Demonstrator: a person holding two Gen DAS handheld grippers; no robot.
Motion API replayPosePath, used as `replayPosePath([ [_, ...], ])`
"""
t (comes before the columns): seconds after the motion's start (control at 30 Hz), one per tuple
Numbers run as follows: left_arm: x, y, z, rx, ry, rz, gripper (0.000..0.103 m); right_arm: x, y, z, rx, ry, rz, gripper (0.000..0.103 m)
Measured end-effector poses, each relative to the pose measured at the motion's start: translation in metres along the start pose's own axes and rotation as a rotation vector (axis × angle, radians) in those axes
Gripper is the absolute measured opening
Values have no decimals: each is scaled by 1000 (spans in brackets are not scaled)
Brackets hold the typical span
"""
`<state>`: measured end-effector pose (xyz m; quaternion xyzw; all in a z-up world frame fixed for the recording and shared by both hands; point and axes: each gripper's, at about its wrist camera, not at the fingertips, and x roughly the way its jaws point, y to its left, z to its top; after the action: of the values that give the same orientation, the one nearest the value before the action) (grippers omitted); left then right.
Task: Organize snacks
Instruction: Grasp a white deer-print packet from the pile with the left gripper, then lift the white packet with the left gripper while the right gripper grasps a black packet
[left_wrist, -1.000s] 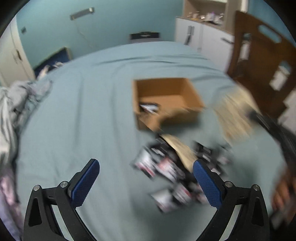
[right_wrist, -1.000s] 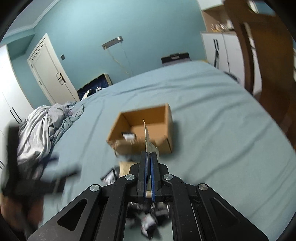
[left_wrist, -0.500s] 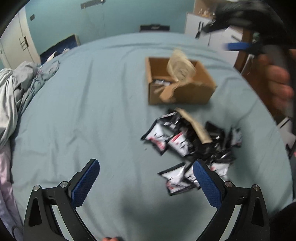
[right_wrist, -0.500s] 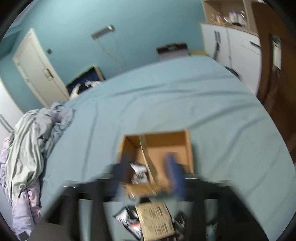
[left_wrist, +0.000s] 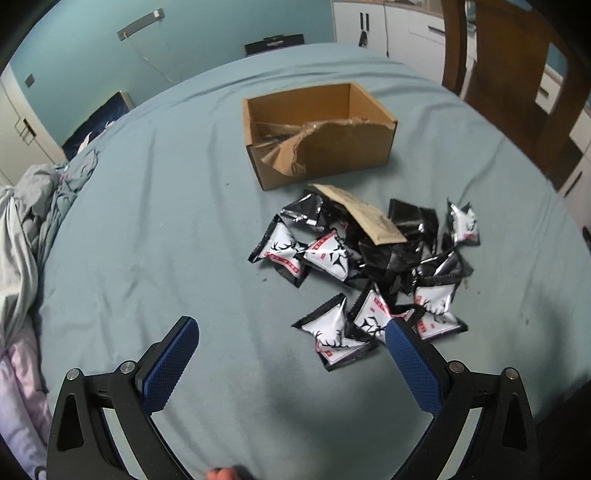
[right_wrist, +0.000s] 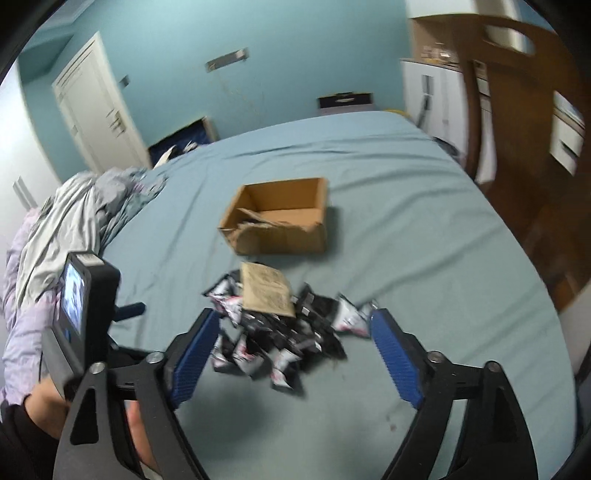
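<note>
Gone from pressed flat on a thin kraft card to spread wide, jaws still opening: right gripper (right_wrist: 293, 347), now with nothing between its blue pads, hanging above the near side of the snack pile. Card released a moment back; a torn, crumpled cardboard flap now draped over the box's near wall.

Left gripper (left_wrist: 291, 354) lowered and closer to the bed than a second ago, spread wide too, pads clear of everything, right pad just beside the nearest white packet (left_wrist: 334, 338). Probably positioned to take that packet next, being closest and lying flat.

Outward from the tools: snack packets (left_wrist: 364, 266) heaped on the teal bedsheet (left_wrist: 147, 229), near and slightly right of the cardboard box (left_wrist: 319, 133), touching and overlapping one another. White faces printed with a black antlered deer head and a red strip of characters too small to read; others turned to plain black backs. Kraft envelope (left_wrist: 364, 216) resting on top of the heap's far edge, faint printed lines on it, not legible. Box open-topped, standing just beyond the heap, presumably the destination; contents not visible now. Crumpled bedding (right_wrist: 74, 221) far left, well apart.
</note>
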<state>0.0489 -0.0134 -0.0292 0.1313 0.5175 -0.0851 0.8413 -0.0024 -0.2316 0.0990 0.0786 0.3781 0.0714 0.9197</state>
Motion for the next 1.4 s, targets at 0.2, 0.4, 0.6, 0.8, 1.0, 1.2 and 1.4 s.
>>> replayPosePath([
  [0.2, 22, 1, -2, -13, 81, 4, 103, 50, -33, -40, 36, 139, -220, 94],
  [0.4, 35, 1, 0, -15, 111, 7, 103, 60, -40, -16, 123, 124, -103, 94],
  [0.6, 63, 20, -6, -187, 245, -168, 103, 52, -32, -24, 37, 131, -123, 94],
  [0.8, 90, 29, -10, -270, 344, -214, 103, 66, -20, -34, 11, 131, -107, 94],
  [1.0, 103, 17, -6, -216, 345, -187, 102, 85, -22, -35, 5, 177, -116, 94],
  [1.2, 102, 17, 0, -217, 356, -215, 39, 94, -24, -35, -11, 181, -147, 94],
  [1.4, 96, 15, 0, -208, 343, -206, 29, 101, -27, -37, -8, 198, -167, 94],
])
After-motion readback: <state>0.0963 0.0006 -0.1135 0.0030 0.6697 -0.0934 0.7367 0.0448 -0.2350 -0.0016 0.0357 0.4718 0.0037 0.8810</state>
